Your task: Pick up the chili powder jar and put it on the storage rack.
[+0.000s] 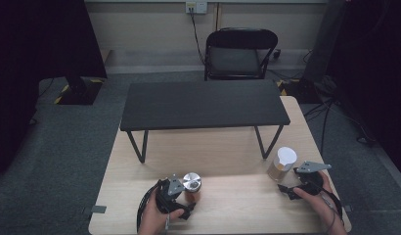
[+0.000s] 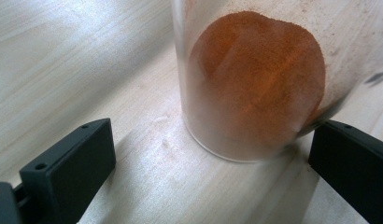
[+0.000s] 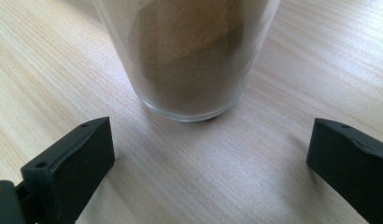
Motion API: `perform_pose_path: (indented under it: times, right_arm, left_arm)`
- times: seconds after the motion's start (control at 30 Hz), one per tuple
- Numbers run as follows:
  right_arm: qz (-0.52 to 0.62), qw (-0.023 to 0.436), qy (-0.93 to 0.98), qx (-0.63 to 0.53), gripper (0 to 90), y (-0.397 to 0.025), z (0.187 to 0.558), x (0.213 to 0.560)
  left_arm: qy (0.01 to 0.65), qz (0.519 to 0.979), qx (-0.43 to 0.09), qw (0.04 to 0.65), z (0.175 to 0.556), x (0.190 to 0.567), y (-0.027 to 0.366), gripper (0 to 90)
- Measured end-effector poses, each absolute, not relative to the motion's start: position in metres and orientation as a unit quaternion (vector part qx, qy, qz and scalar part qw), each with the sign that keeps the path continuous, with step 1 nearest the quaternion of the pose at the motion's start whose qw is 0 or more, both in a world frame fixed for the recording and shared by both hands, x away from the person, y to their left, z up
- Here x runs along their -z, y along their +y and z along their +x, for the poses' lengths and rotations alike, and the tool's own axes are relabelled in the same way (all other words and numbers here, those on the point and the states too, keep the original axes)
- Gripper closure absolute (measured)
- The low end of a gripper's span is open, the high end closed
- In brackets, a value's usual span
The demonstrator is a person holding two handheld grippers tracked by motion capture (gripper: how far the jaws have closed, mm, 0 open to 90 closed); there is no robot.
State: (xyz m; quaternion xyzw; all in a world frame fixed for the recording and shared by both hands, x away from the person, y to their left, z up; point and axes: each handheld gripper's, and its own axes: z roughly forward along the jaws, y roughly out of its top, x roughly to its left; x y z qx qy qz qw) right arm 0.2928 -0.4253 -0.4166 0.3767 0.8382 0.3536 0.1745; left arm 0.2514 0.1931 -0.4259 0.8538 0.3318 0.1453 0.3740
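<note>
The jar of orange powder (image 1: 191,185) stands upright on the light wooden table (image 1: 228,205), near the front edge and left of the middle, topped by a shiny metal lid. The left gripper (image 1: 181,198) sits just beside it, held by the left hand (image 1: 157,215). In the left gripper view the jar (image 2: 255,84) is close and a little blurred: clear glass with a mound of orange powder, its base on the wood. The jaws are spread wide, the right one next to the jar's foot, the left one well clear; whether the right one touches the glass I cannot tell.

The jar of brown powder (image 1: 281,164) stands at the right side of the table, with a white lid that the high view alone reveals. The right gripper (image 1: 290,188), in the right hand (image 1: 318,196), points at it from just beside. The right gripper view shows this jar (image 3: 187,56) ahead of the jaws, which are spread wide and apart from the glass.

Farther back, a low black shelf (image 1: 203,104) stands on the table, and a black chair (image 1: 240,53) is behind it on the floor.
</note>
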Motion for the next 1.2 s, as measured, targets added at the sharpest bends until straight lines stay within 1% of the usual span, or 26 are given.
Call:
perform_pose_path:
  times: [0.9,1.2]
  right_arm:
    - [0.378,0.175,0.838,-0.353,0.0,-0.4245,0.2924,0.4167]
    - [0.378,0.176,0.838,-0.353,0.0,-0.4244,0.2924,0.4166]
  left_arm:
    - [0.334,0.853,-0.148,0.374,0.2506,0.4254,0.1927,1.1]
    - [0.339,0.844,-0.137,0.393,0.2512,0.4256,0.1966,1.9]
